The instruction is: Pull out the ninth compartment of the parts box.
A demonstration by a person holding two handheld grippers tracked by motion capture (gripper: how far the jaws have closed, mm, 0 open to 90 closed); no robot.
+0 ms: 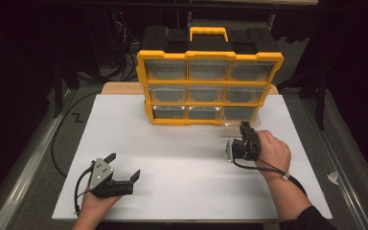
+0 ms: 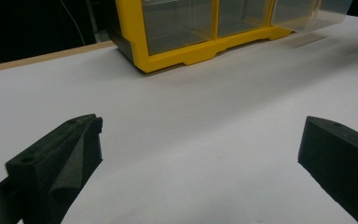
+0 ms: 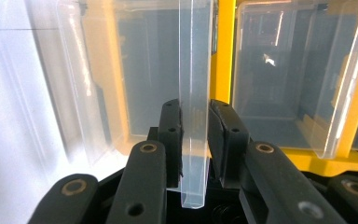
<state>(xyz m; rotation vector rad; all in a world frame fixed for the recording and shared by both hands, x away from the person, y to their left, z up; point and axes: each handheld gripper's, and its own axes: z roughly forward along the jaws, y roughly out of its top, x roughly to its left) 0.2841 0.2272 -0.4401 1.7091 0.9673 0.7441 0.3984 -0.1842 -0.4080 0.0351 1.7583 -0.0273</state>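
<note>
Right gripper (image 3: pixel 195 135) is clamping the clear drawer's (image 1: pixel 239 116) front lip; left gripper (image 1: pixel 124 167) is resting open. A crooked pull risks jamming it in the yellow cabinet (image 1: pixel 210 55).

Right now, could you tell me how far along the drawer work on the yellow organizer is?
Done: the right gripper has clamped the clear bottom-right drawer by its front lip. In hand: that drawer sits partly out of the yellow organizer. Left: drawing it clear; the left gripper rests open on the table.
</note>
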